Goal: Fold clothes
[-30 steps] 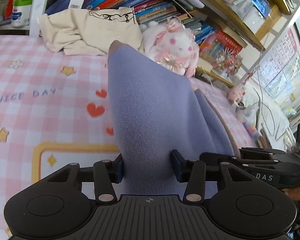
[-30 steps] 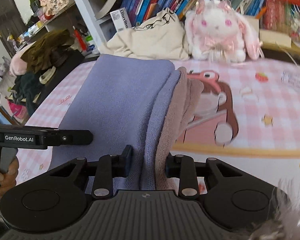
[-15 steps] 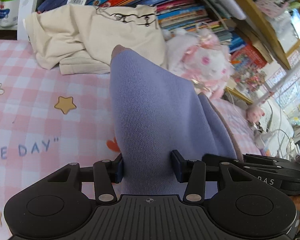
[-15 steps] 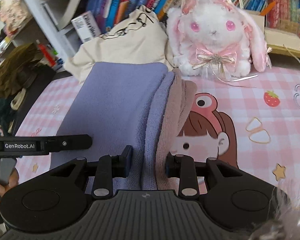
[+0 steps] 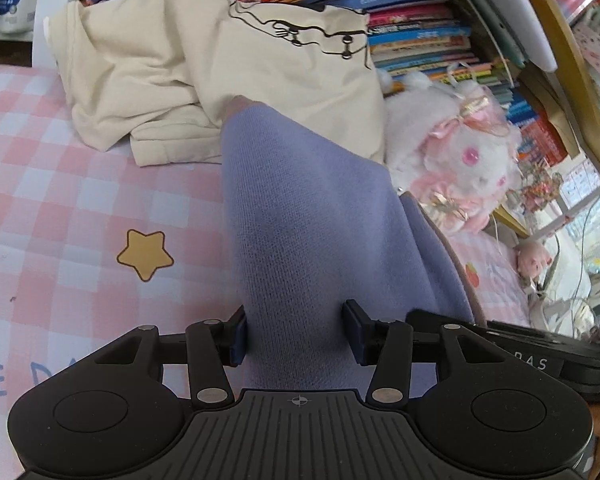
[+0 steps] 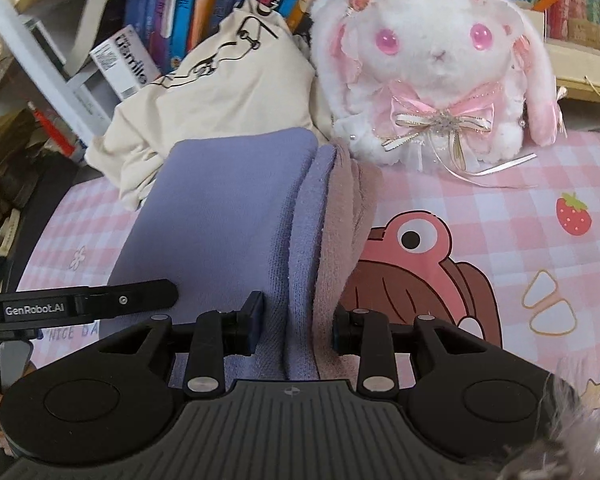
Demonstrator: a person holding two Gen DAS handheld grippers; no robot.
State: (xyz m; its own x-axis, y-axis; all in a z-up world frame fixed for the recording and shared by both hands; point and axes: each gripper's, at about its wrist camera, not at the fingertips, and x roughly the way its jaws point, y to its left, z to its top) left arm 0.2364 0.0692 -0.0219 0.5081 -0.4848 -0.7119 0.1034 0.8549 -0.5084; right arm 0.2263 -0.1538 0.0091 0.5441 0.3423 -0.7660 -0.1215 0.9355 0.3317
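Observation:
A folded lavender knit garment (image 5: 308, 240) with a dusty-pink inner layer (image 6: 340, 232) is held between both grippers above the pink checked bed cover (image 5: 80, 208). My left gripper (image 5: 298, 334) is shut on its near edge. My right gripper (image 6: 294, 330) is shut on the same garment (image 6: 228, 216) at the layered side edge. The left gripper's body (image 6: 80, 304) shows at the left of the right wrist view. The garment's far end lies close to a cream garment (image 5: 204, 68).
The cream garment (image 6: 220, 92) is heaped against the bookshelf (image 5: 400, 20) at the back. A white and pink plush rabbit (image 6: 432, 60) sits beside it, also in the left wrist view (image 5: 456, 152). Dark clothes (image 6: 4, 168) lie off the bed's left edge.
Both grippers have carried the lavender garment forward toward the bookshelf; the cream garment and the plush rabbit are much nearer. The grips are unchanged.

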